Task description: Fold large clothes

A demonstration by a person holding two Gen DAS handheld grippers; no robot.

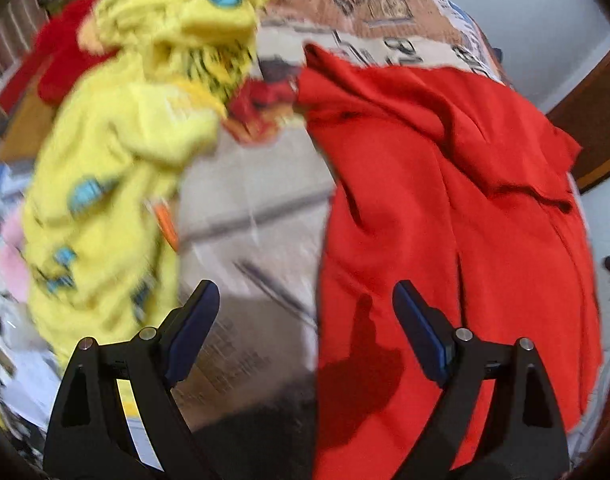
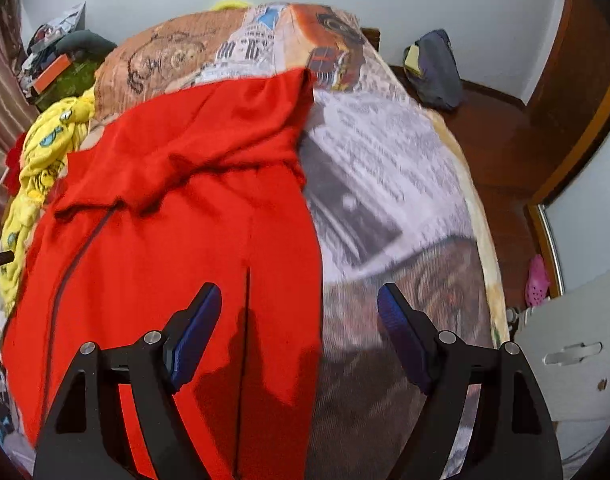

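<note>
A large red garment lies spread on the bed, its top part rumpled and folded over. In the right wrist view it fills the left half. My left gripper is open and empty above the garment's left edge and the bedspread. My right gripper is open and empty above the garment's right edge. A yellow patterned garment lies crumpled to the left of the red one and also shows in the right wrist view.
A printed bedspread covers the bed. Another red cloth lies at the far left. A dark bag sits on the wooden floor by the wall. A pink shoe and a white cabinet are at the right.
</note>
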